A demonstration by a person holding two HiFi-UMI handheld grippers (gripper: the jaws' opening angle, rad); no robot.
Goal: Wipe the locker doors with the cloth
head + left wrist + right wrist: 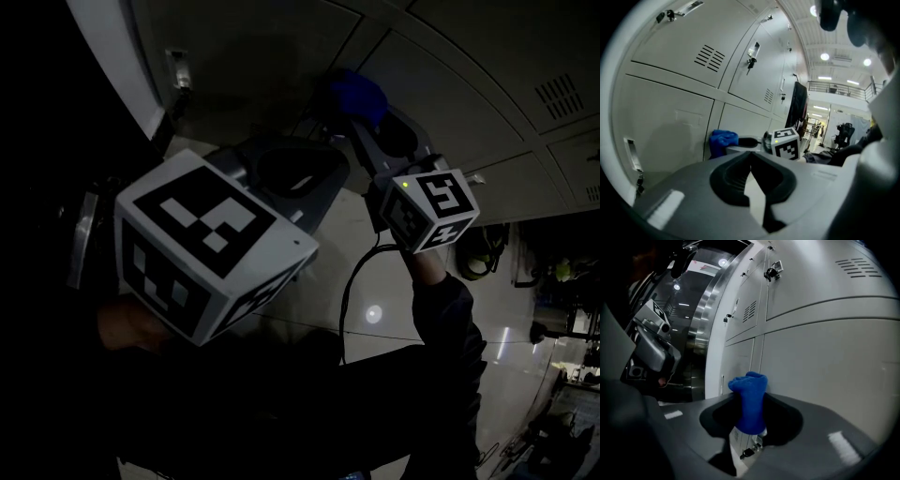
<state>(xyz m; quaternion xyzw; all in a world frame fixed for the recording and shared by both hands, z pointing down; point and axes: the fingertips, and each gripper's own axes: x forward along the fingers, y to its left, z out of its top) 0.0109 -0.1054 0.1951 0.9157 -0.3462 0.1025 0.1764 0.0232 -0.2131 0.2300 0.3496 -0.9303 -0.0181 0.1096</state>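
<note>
A blue cloth [749,383] is bunched between the jaws of my right gripper [750,403], which is shut on it. The cloth's front touches a pale grey locker door [825,366] close to a vertical seam. In the dim head view the cloth [356,92] sits at the tip of the right gripper [364,120], up against the lockers [450,84]. My left gripper [319,169] hangs lower and to the left, clear of the doors. Its jaws meet at the tip with nothing in them [750,157]. In the left gripper view the cloth [723,139] shows ahead against the lockers [670,112].
Doors carry vent slots [560,94] and latches [751,60]; a key [749,452] hangs in a lock below the cloth. A steel column [701,333] ends the locker row. A cable [349,291] trails from the right gripper over a glossy floor [375,314]. Clutter stands at far right [562,272].
</note>
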